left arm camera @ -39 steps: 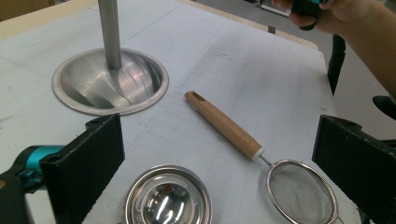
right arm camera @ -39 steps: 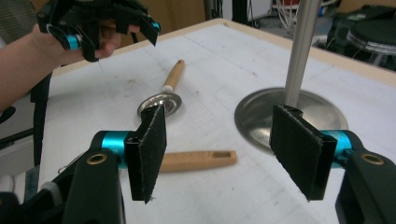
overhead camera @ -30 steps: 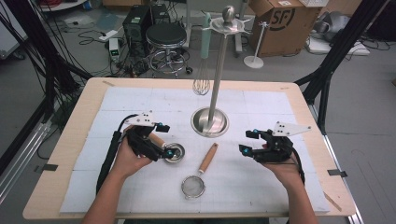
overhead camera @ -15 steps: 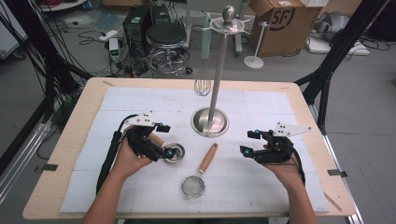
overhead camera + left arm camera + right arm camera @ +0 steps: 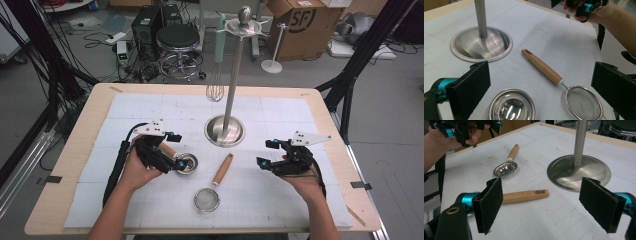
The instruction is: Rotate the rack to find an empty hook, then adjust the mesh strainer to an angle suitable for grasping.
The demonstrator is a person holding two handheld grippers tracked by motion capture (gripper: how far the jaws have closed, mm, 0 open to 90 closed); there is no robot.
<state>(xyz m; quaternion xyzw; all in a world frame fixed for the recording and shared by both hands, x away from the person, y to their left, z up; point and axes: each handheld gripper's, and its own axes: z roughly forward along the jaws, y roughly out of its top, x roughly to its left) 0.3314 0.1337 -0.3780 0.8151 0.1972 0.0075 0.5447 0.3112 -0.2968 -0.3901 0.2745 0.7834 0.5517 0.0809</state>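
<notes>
A small metal scoop (image 5: pixel 186 163) with a wooden handle lies left of centre on the white mat. My left gripper (image 5: pixel 177 150) hovers open just over its handle, and the scoop's bowl (image 5: pixel 512 106) sits low between the jaws. A fine mesh strainer (image 5: pixel 206 200) lies nearer the front, its wooden handle (image 5: pixel 222 170) pointing toward the stand. My right gripper (image 5: pixel 265 154) is open to the right of that handle, holding nothing. Its own view has the strainer handle (image 5: pixel 524 196) lying across between the jaws and the scoop (image 5: pixel 505 169) farther off.
A tall steel stand rises from a round base (image 5: pixel 224 131) at the mat's centre back, and a whisk (image 5: pixel 215 90) hangs from its top. The wooden table edge (image 5: pixel 75 150) frames the mat. A stool, boxes and cables lie on the floor beyond.
</notes>
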